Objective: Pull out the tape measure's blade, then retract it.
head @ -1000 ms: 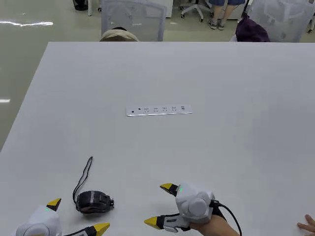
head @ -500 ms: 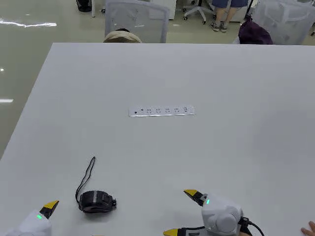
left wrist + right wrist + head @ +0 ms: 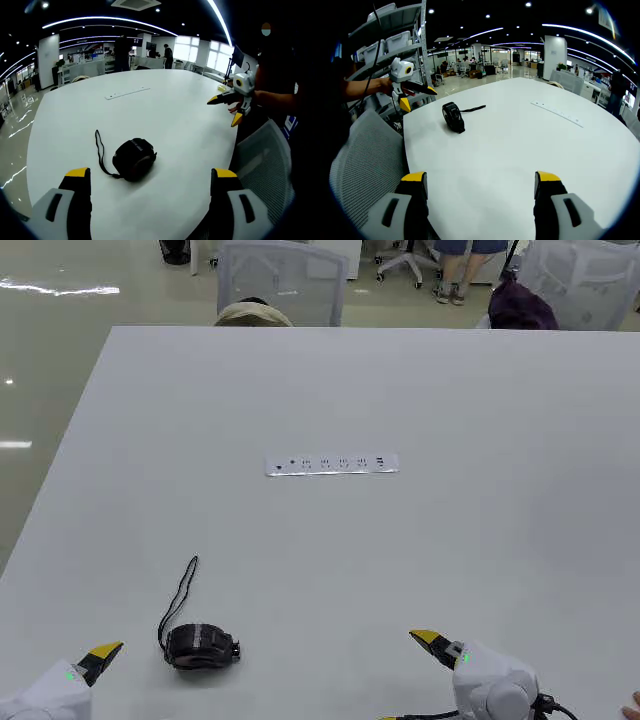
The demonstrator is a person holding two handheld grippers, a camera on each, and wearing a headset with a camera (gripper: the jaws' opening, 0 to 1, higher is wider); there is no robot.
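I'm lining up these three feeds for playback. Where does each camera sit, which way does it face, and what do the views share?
Left gripper view: on the left gripper, facing along its jaws at the tape measure; right gripper and the person's arm at right.
Right gripper view: on the right gripper, facing across the table; left gripper and a forearm at left.
Head view: on the headset, facing forward and down; yellow jaw tips at the bottom edge.
Shared: tape measure and power strip in all three.
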